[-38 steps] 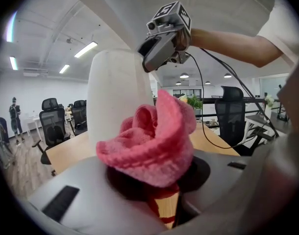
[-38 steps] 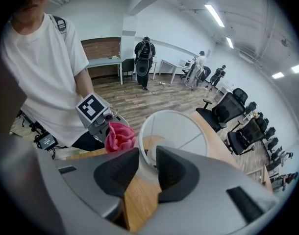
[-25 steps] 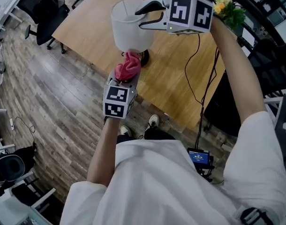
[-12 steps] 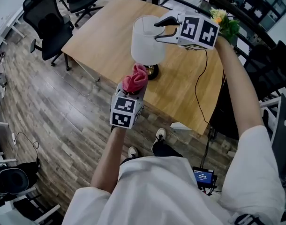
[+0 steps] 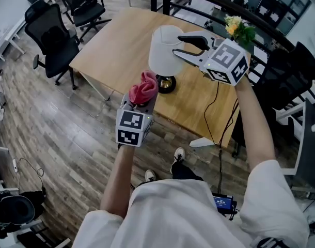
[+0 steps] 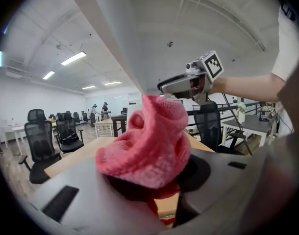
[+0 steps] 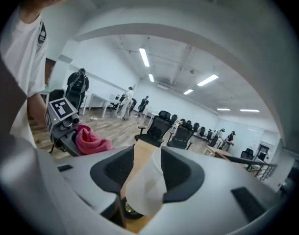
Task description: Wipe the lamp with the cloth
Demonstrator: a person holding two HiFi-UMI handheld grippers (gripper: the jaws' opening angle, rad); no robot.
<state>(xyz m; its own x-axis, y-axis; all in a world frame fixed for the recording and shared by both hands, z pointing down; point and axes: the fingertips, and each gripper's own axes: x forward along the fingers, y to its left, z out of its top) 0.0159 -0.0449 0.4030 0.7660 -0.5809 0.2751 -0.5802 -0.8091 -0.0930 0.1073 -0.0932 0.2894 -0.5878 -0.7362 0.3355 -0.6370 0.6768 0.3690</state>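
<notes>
A table lamp with a white shade [image 5: 165,49] and a dark round base [image 5: 167,84] stands on the wooden table [image 5: 111,40]. My left gripper [image 5: 142,101] is shut on a bunched pink cloth [image 5: 143,88], held just left of the lamp's base and below the shade. The cloth [image 6: 149,146] fills the left gripper view, bulging up out of the jaws. My right gripper [image 5: 184,46] hovers at the shade's right side with its jaws wide open and nothing pressed between them. Through its gap in the right gripper view I see the shade [image 7: 145,187], set further off.
Black office chairs [image 5: 54,40] stand on the wooden floor left of the table. A vase of flowers [image 5: 240,27] sits at the table's far right, and a black cable [image 5: 214,102] runs across its near right part. The person's feet [image 5: 175,156] are below the table's near edge.
The right gripper's jaws, earlier closed at the shade's rim, have opened and drawn back to the right. The left gripper with the cloth has come away from the shade's lower edge.
</notes>
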